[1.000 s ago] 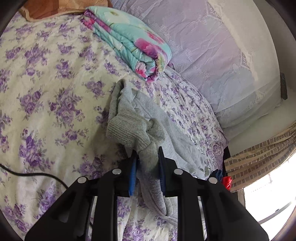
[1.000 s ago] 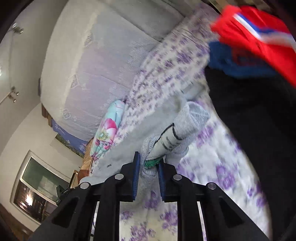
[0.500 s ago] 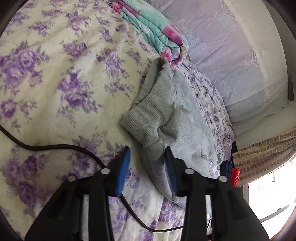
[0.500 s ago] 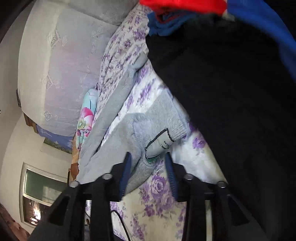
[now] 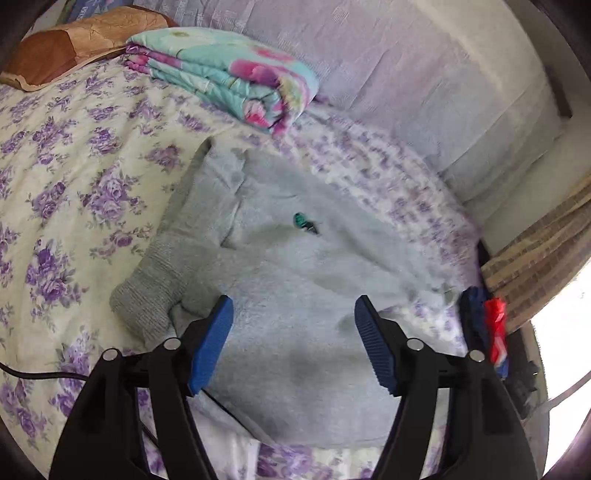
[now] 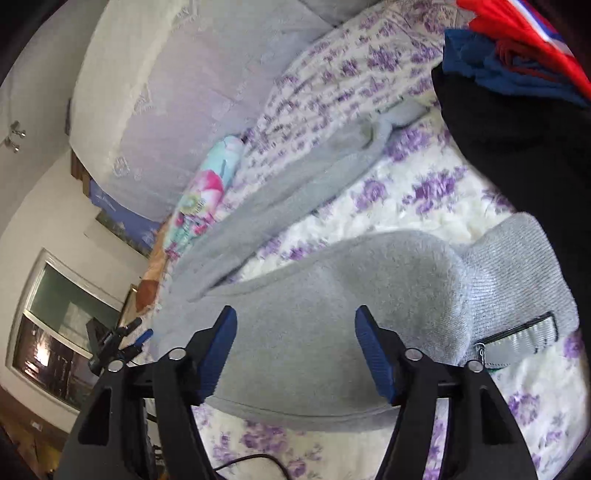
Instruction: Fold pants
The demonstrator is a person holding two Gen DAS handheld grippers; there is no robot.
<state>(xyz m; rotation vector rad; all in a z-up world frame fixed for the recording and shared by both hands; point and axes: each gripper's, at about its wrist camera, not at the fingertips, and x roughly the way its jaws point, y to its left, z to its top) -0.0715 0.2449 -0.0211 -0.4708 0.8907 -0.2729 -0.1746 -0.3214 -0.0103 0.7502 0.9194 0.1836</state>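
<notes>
Two grippers hang over a bed covered by a cream bedsheet [image 5: 74, 177] printed with purple roses. Grey fleece pants [image 5: 295, 280] lie spread on that sheet, and both tools sit just above the fabric.

From the left wrist camera, the left gripper [image 5: 293, 325] has its blue pads wide apart and its jaws are opening — pants cloth shows in the gap below them, but neither pad presses on it. A ribbed grey cuff [image 5: 147, 291] lies to the left of the left pad, and a small green tag [image 5: 301, 220] sits farther up the garment. Beyond the pants rests a folded floral quilt [image 5: 229, 74], turquoise and pink, with a brown pillow [image 5: 66, 44] behind it. A black cable [image 5: 33, 374] runs across the sheet at the lower left.

From the right wrist camera, the right gripper [image 6: 295, 332] is likewise spreading its jaws, empty, with a rounded fold of the pants [image 6: 332, 295] beneath the gap. A ribbed cuff [image 6: 517, 280] with a black-edged label lies to the right of it. Dark clothing [image 6: 517, 147] and a red and blue garment [image 6: 517, 33] fill the upper right — whether they touch the pants is unclear.
</notes>
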